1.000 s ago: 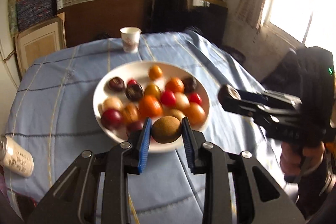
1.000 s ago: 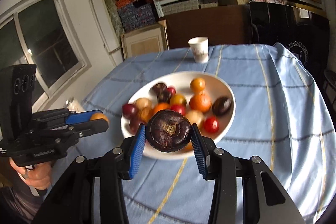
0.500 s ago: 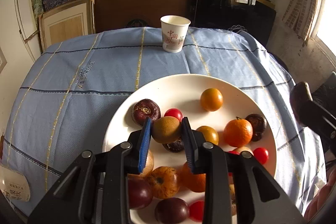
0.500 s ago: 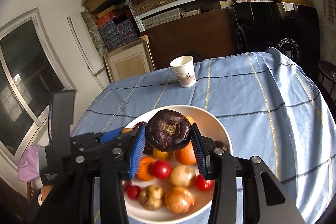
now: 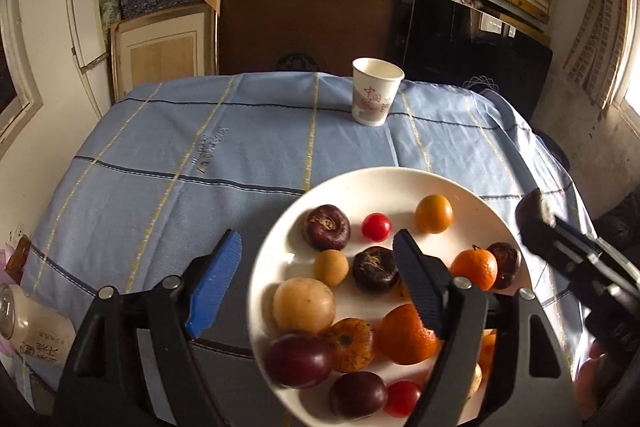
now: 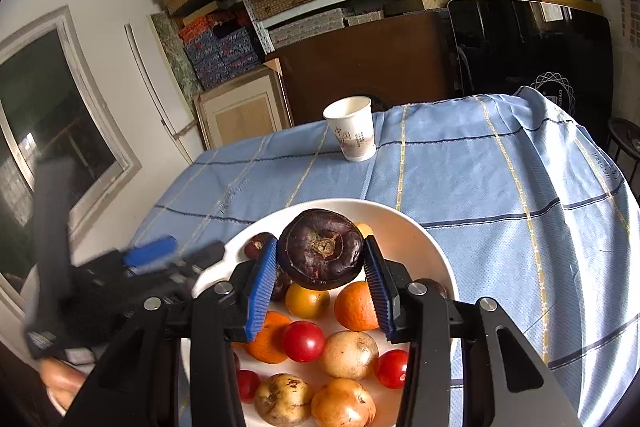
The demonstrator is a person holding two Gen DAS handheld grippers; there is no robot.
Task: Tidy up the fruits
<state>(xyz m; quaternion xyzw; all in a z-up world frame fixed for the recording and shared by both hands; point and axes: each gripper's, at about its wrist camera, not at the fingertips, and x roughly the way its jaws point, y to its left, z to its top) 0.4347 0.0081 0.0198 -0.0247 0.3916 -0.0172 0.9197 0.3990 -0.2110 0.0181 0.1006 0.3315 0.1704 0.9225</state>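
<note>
Blue checked cloth covers the surface, where a white plate (image 5: 276,247) holds mixed fruit. Left claw (image 5: 316,267) hangs open and empty over its rim; right claw (image 6: 320,277) grips a dark mangosteen (image 6: 321,249) above it, best lowered into a free gap before releasing. Red print on the paper cup (image 5: 375,91) is unreadable

A dark purple mangosteen (image 6: 321,249), stem facing the camera, hangs over the white plate's (image 6: 432,247) mixed fruits at 12 o'clock.

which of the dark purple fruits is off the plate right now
The big dark purple fruit clamped in the right gripper, stem end facing the camera, held above the plate. The other purple ones lie on the plate among the oranges.
</note>
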